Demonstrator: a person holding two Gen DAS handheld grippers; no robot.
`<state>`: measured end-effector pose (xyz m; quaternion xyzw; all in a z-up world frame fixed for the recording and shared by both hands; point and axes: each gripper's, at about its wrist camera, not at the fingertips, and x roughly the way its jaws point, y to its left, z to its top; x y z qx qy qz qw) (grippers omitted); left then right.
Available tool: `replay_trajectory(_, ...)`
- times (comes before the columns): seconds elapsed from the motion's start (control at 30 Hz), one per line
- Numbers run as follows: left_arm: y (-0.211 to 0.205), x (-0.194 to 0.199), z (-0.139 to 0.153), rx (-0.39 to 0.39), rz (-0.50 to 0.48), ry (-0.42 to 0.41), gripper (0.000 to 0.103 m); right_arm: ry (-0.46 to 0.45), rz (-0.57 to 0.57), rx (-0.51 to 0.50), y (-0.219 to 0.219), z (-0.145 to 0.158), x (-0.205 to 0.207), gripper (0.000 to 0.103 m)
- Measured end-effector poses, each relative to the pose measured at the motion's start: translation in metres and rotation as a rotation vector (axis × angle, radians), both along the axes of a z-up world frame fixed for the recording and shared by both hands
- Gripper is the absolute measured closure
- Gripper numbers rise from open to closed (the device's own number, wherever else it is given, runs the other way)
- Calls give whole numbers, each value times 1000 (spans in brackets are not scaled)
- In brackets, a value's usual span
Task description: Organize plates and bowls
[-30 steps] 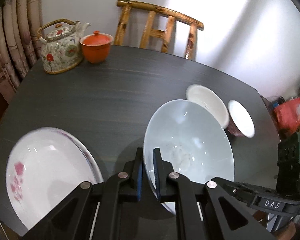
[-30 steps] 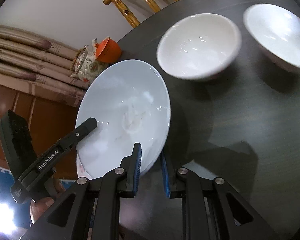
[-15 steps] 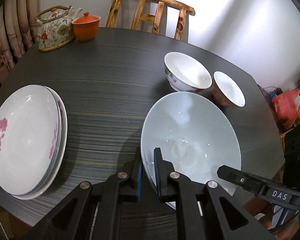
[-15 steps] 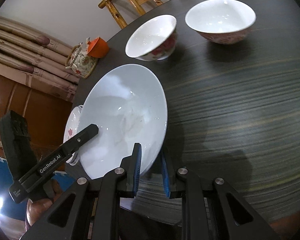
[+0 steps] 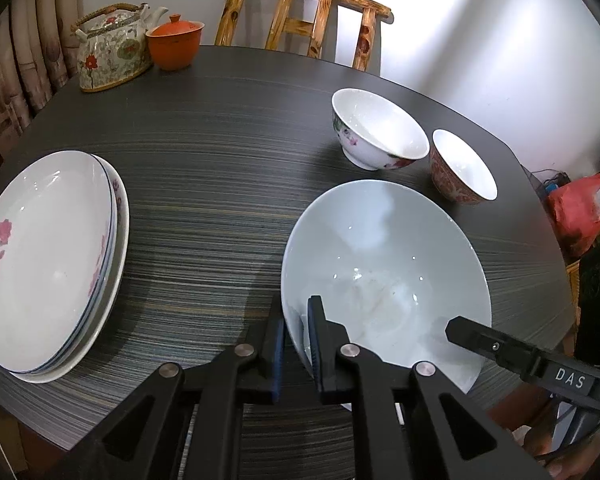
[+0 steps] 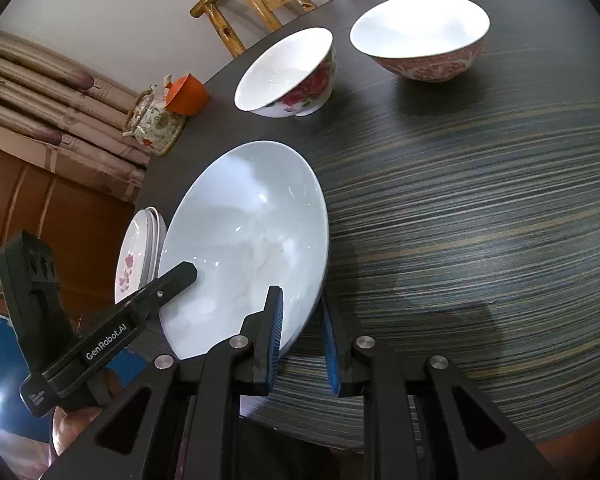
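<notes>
While clamped on the near rim of the pale blue plate (image 5: 384, 264) from both sides, left tongs (image 5: 296, 344) pinching the left edge, right tongs (image 6: 300, 340) straddling the right edge with a bit more gap, maybe just loosely closed on it. Plate sitting low over the near part of the worktop (image 5: 220, 184), can't tell if touching or slightly lifted. Stack of flowered plates (image 5: 48, 260) lying off to the left, well apart, on the left tongs' side, so probably a sideways carry leftward, left hand leading. Two bowls, flowered bowl (image 5: 376, 136) and red patterned bowl (image 5: 460, 172), just beside each other further back on the right, out of that path. Teapot (image 5: 112, 52) and orange cup (image 5: 174, 42) way at the back
</notes>
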<state>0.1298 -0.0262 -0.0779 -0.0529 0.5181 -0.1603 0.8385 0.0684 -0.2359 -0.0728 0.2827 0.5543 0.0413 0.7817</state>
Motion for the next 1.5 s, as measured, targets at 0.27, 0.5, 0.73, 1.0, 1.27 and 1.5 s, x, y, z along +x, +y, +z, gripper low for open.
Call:
replay_trajectory(0.27, -2, -4, 1, 13, 2, -20, 93, -10, 0, -8, -2, 0, 1, 85)
replay_trajectory(0.5, 5, -11, 13, 4, 17, -60, 79, -15, -17, 21, -7, -2, 0, 84)
replay_trajectory(0.73, 18, -24, 32, -14, 46, -123, 64, -125, -75, -4, -26, 20, -11, 83)
replay_trajectory(1.0, 15, -20, 63, -7, 24, -174, 52, -179, -104, 5, -45, 33, -15, 83)
replay_trajectory(1.27, -2, 2, 84, -18, -35, -192, 43, -182, -159, 157, -62, 42, 5, 83)
replay_trajectory(1.5, -18, 36, 88, -42, -72, -159, 43, -169, -179, 227, -63, 48, 39, 83)
